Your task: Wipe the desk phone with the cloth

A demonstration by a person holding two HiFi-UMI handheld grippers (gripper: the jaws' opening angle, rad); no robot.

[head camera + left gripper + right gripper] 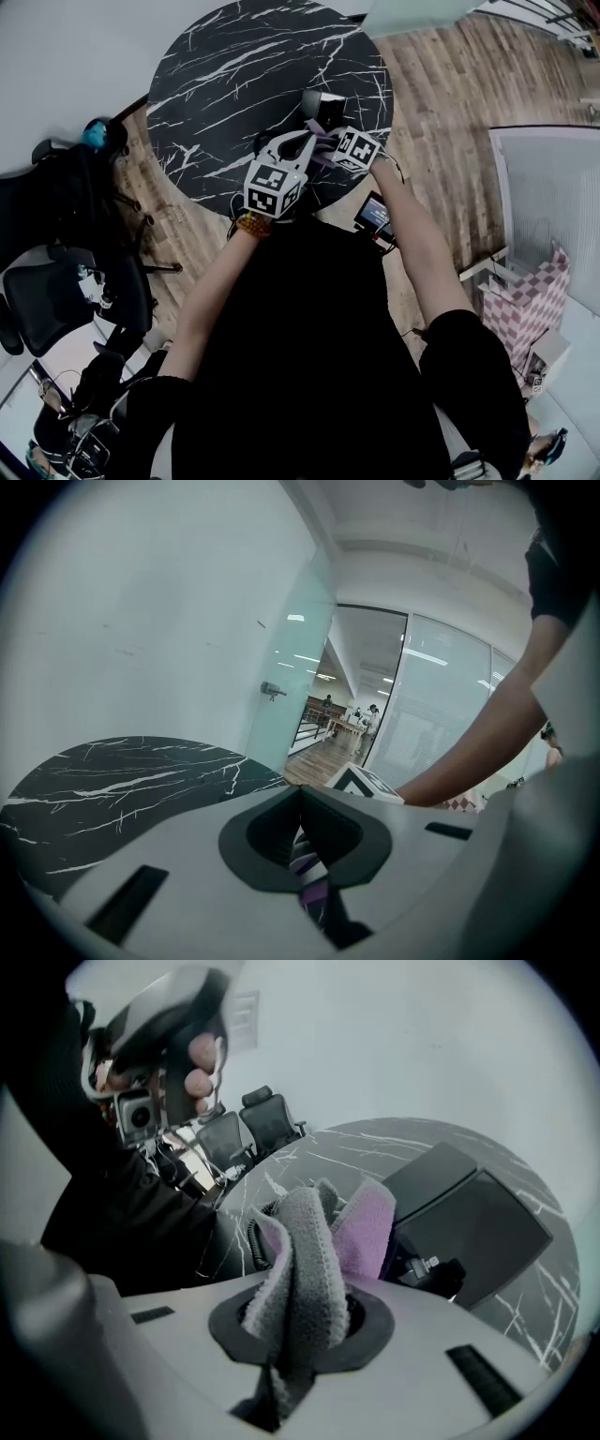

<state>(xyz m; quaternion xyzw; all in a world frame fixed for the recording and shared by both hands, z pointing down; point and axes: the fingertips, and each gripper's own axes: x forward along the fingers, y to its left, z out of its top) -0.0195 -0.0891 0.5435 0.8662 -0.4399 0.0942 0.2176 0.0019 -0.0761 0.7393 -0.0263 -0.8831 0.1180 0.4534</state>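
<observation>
A grey and purple cloth (305,1260) bunches up out of my right gripper (295,1335), which is shut on it. Just beyond it, the black desk phone (469,1213) sits on the round black marble table (375,1143), its coiled cord (253,1237) to the left. In the head view both grippers hover over the table's near edge (244,66), right gripper (336,141) by the phone (317,101). My left gripper (302,139) is raised beside it, aimed at the wall. Its jaws (302,855) are shut, with only a purple sliver showing through the slit.
Black office chairs (56,291) stand on the wood floor to the left of the table. A small device with a lit screen (375,214) hangs near the person's waist. A glass partition and a pink checkered object (530,300) are at the right.
</observation>
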